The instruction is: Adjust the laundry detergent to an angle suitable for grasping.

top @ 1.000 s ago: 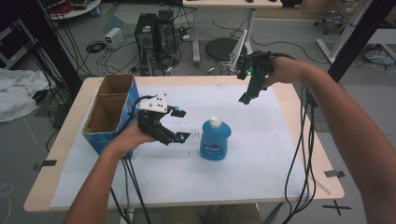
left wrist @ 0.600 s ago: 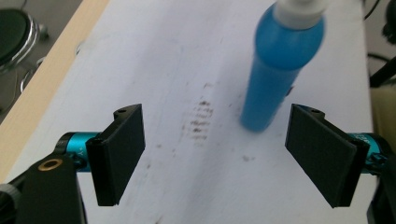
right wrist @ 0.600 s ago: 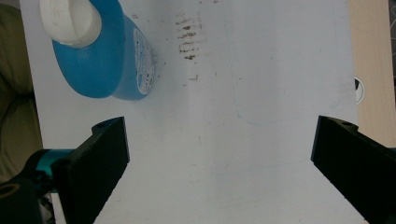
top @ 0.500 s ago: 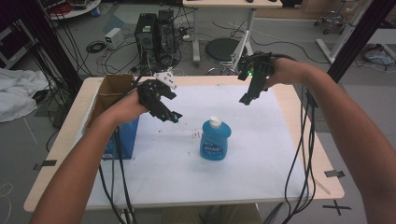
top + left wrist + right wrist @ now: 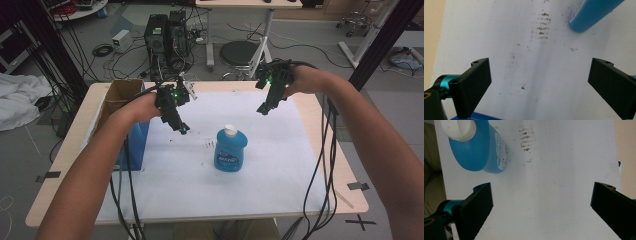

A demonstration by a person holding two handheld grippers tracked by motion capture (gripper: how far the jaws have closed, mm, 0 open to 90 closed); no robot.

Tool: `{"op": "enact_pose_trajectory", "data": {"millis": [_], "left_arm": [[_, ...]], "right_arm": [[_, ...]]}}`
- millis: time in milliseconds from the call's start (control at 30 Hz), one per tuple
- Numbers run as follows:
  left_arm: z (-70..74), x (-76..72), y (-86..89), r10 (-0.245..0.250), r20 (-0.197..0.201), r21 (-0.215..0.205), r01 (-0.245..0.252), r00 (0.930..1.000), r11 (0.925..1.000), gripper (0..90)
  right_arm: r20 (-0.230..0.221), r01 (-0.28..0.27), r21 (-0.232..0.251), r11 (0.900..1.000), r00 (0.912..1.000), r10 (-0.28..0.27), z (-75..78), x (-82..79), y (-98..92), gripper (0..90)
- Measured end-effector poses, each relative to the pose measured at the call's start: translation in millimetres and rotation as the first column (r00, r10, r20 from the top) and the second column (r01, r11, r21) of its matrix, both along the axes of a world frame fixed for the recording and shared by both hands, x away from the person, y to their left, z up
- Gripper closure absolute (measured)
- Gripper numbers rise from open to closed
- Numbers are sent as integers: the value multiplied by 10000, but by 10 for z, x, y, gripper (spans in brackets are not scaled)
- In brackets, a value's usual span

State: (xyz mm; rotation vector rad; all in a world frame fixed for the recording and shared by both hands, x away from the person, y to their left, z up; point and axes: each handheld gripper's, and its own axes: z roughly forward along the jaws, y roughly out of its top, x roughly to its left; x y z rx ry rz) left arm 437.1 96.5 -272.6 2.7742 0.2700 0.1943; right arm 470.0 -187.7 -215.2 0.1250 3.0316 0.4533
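— Where's the blue bottle (image 5: 230,149)?
— Upright mid-sheet on the white paper (image 5: 280,170), between both grippers, touching neither.
— The jaws?
— Left gripper (image 5: 176,122) has just been opening, nothing between; right gripper (image 5: 264,107) spread wide, empty.

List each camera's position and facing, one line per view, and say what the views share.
High view: above the person's side, looking forward and down on the table; both forearms, left gripper, right gripper.
Left gripper view: rides the left gripper, facing the white sheet; open jaws.
Right gripper view: rides the right gripper, facing down; open jaws.
Shared: blue bottle.
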Motion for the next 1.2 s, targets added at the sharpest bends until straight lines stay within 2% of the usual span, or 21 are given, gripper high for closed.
{"op": "enact_pose_trajectory", "data": {"millis": [133, 167, 233, 267, 300, 400, 467, 533, 667, 733, 933, 1200], "left_arm": [[-13, 9, -21, -178, -39, 314, 179, 9998, 9993, 49], [-12, 6, -32, -368, 34, 614, 365, 9993, 9974, 49], [-19, 9, -58, -162, 340, 1168, 121, 9993, 9931, 49], [-19, 9, -58, -162, 340, 1168, 121, 9993, 9931, 49], [-16, 31, -58, 153, 250, 1137, -181, 9996, 9934, 49], [25, 54, -53, 278, 369, 750, -305, 9989, 9967, 49], [50, 67, -50, 278, 250, 690, -295, 9993, 9972, 49], [70, 92, -52, 285, 111, 799, -293, 9995, 9964, 49], [123, 154, -68, -55, -107, 977, 65, 9999, 9952, 49], [131, 195, -80, -156, -309, 841, 182, 9994, 9963, 49], [91, 210, -117, -476, -255, 991, 499, 9985, 9938, 49], [91, 208, -136, -957, -199, 687, 969, 9952, 9929, 49]], "right_arm": [[-5, -17, 3, 10000, 10000, 17, -8, 1, 19, 32], [-10, -28, -13, 10000, 10000, 28, -12, 2, 23, 33], [-2, -31, -15, 10000, 10000, 31, -18, 4, 31, 32], [-2, -31, -15, 10000, 10000, 31, -18, 4, 31, 32], [-3, -26, -19, 10000, 10000, 26, -19, 6, 33, 32], [8, -17, -27, 10000, 10000, 17, -22, 17, 35, 32], [-16, 19, -41, 10000, 10000, -19, -24, 21, 32, 32], [-30, 78, -28, 10000, 10000, -78, -29, 30, 30, 32], [-62, 85, -17, 10000, 9999, -85, -37, 55, 44, 33], [-69, 93, -2, 10000, 9999, -93, -46, 67, 52, 32], [-75, 108, -38, 9999, 9999, -108, -52, 76, 47, 33], [-89, 122, -40, 9999, 9999, -123, -54, 82, 38, 32]]}}
